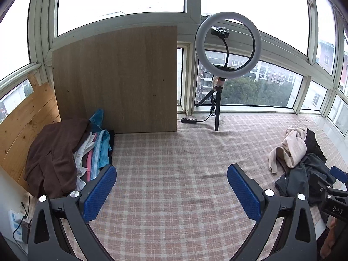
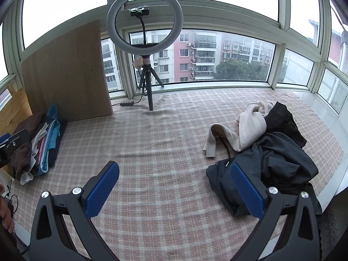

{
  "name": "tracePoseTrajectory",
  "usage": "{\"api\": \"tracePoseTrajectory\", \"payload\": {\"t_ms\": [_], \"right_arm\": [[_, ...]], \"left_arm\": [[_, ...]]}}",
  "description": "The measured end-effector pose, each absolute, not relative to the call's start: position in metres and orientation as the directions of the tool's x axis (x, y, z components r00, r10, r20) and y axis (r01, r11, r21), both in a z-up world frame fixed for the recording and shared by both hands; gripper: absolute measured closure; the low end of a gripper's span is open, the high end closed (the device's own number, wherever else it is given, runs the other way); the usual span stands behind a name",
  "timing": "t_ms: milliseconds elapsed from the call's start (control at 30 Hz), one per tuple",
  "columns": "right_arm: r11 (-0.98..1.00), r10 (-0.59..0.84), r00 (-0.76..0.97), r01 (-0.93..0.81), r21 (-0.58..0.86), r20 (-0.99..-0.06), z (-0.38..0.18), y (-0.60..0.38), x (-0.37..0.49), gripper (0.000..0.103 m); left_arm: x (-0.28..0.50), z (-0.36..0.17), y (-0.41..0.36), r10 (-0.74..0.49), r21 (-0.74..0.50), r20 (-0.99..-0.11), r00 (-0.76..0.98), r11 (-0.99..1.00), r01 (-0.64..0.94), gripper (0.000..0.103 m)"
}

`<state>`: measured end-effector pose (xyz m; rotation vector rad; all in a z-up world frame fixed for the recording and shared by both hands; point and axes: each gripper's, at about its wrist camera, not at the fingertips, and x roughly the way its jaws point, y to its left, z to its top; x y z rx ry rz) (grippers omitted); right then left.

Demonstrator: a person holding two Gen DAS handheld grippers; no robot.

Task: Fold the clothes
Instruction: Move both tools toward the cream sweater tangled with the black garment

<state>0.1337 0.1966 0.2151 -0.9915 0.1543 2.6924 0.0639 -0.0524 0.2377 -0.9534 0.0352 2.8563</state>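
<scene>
Right wrist, dark garment (image 2: 280, 158) touching hand-held gripper (image 2: 174, 187)

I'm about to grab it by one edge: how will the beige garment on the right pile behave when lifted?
The beige garment will probably go floppy, since it already lies in soft folds. Its loose sleeve would likely dangle and trail. It drapes over the dark clothes, so it may drag them a little.

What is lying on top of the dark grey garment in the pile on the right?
A cream ribbed garment and a black garment overlap the dark grey garment. Anything beneath it stays hidden.
</scene>
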Motion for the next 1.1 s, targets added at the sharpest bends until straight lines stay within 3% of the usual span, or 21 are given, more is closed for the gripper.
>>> {"api": "tracePoseTrajectory", "payload": {"t_ms": [267,633,1100], "right_arm": [[-0.929,0.307,-0.742,-0.368,-0.020,-0.596,0.243,0.225,0.160,0.000],[-0.915,0.377,-0.727,-0.388,-0.109,-0.574,0.248,0.279,0.160,0.000],[-0.888,0.417,-0.719,-0.453,-0.081,-0.556,0.247,0.393,0.161,0.000]], "left_arm": [[0.076,0.253,-0.027,0.174,-0.022,-0.570,-0.803,-0.980,-0.197,0.001],[0.083,0.267,0.014,0.128,-0.012,-0.536,-0.835,-0.989,-0.144,0.001],[0.071,0.264,0.133,0.156,0.032,-0.552,-0.819,-0.978,-0.208,0.001]]}}
